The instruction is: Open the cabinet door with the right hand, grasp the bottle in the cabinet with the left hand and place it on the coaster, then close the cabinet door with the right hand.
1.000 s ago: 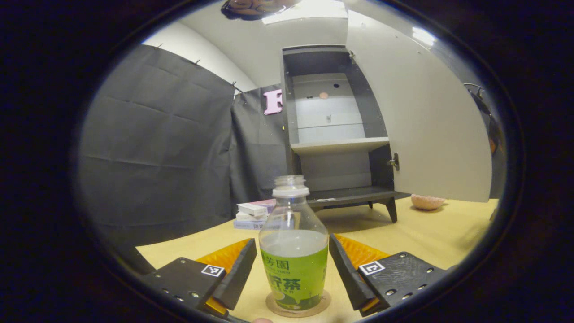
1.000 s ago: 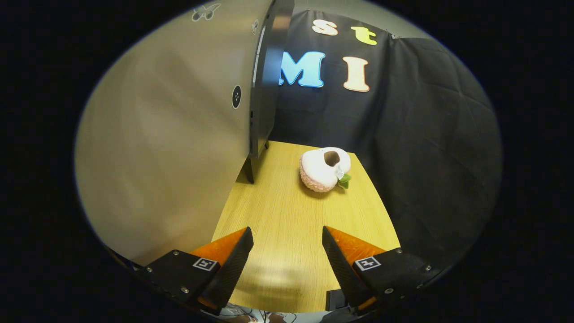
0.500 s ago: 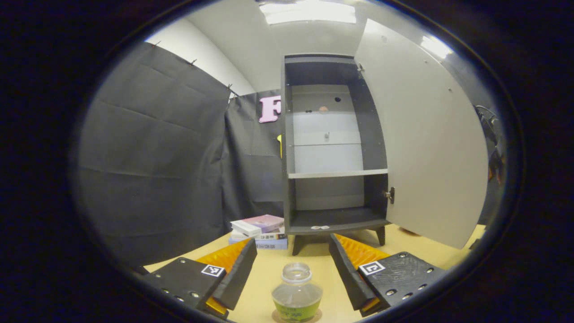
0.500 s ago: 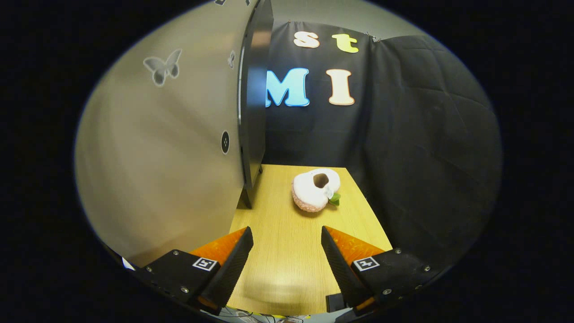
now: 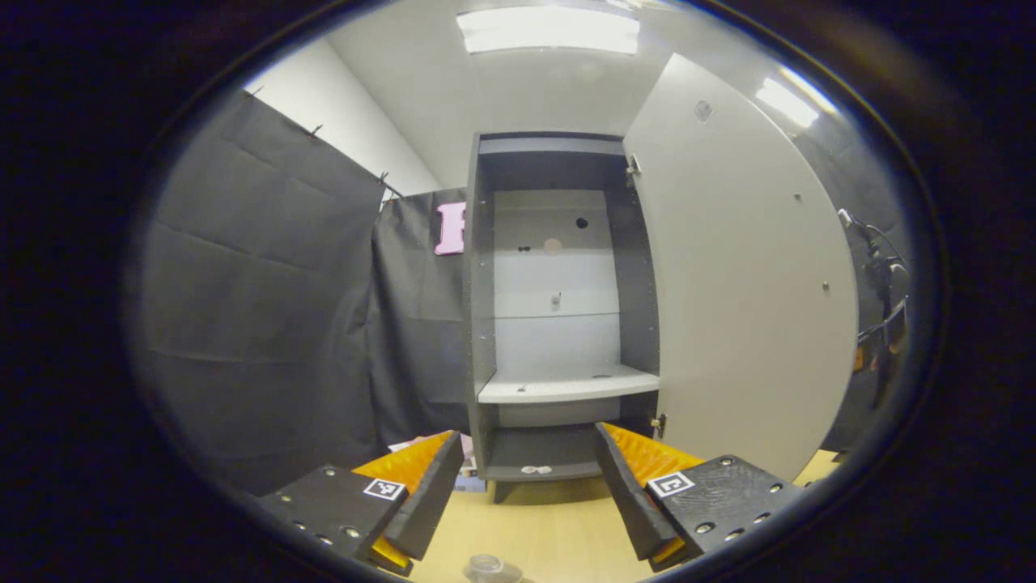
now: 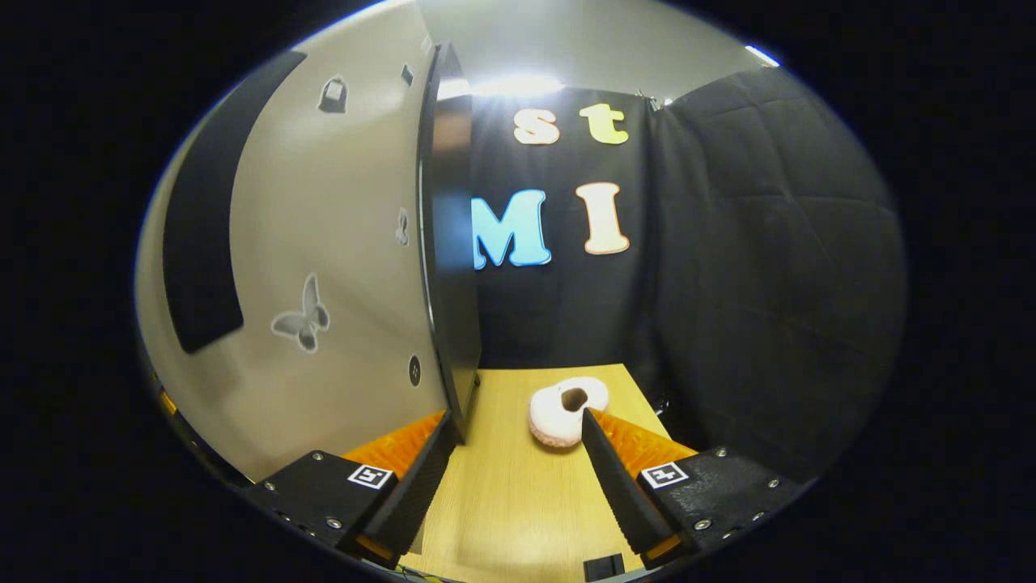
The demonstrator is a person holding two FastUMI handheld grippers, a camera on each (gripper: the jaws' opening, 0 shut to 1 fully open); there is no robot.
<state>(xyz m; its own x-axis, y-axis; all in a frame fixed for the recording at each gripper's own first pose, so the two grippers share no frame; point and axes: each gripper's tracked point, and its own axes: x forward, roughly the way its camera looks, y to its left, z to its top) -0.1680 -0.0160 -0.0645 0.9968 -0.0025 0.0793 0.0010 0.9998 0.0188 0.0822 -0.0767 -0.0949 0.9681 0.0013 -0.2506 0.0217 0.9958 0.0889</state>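
In the left gripper view the dark cabinet [image 5: 558, 324] stands ahead with its pale door [image 5: 745, 283] swung open to the right. Its shelves hold no bottle. The bottle's open mouth [image 5: 488, 568] peeks in at the bottom edge, below and between the fingers of my left gripper [image 5: 530, 494], which is open and raised above it. The coaster is out of sight beneath the bottle. In the right gripper view my right gripper [image 6: 514, 478] is open over the wooden table [image 6: 518, 502], beside the door's outer face [image 6: 324, 283], which carries butterfly stickers and a dark handle strip [image 6: 198, 251].
A pink and white plush toy [image 6: 562, 413] lies on the table right of the cabinet, just beyond my right gripper. A stack of books [image 5: 465, 479] sits left of the cabinet, mostly hidden by a finger. Black cloth walls close in on both sides.
My left gripper has risen away from the bottle, which dropped from mid-frame to the bottom edge. My right gripper has lifted and tilted up alongside the open door.
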